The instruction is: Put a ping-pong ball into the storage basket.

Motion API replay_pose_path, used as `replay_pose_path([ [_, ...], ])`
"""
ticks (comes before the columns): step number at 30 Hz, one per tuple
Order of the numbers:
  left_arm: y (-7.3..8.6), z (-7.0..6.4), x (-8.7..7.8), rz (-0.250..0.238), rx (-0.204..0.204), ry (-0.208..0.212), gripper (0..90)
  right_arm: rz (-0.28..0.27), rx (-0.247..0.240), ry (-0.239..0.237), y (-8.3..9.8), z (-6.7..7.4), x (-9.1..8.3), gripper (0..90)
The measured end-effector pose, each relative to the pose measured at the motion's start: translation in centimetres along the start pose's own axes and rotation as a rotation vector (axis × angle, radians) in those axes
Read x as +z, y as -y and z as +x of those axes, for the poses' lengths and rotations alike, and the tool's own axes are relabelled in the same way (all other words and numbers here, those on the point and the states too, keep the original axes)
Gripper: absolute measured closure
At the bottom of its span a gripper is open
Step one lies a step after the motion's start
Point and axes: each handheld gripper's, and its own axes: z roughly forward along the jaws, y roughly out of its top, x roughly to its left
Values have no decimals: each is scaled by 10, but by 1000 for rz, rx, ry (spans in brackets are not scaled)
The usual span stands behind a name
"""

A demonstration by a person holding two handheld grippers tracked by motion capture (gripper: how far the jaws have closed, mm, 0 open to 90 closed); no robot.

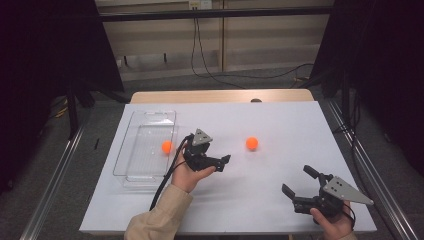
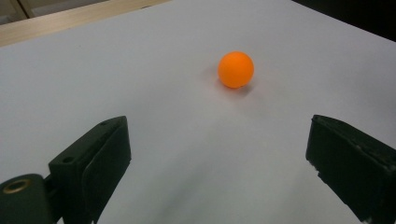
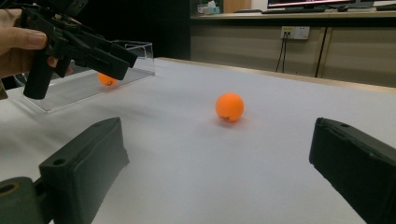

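While I hold my left gripper (image 1: 220, 161) above the table (image 1: 280, 120) with its jaws apart and empty, 1 orange ball (image 1: 252, 143) lies ahead of it, apart. My right gripper (image 1: 299, 181) is spread too, well short of that ball.

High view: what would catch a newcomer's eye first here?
Two orange balls on the white table: one ball lies loose near the middle, the other ball sits inside the clear tray at the left. The left gripper hovers between them, open and pointing toward the loose ball, while the right gripper waits open near the front right edge.
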Motion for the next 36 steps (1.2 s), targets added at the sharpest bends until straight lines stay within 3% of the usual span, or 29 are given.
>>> replay_pose_path([
  [36,-5,-10,22,10,25,22,68,-1,1,0,0,0,0,29],
])
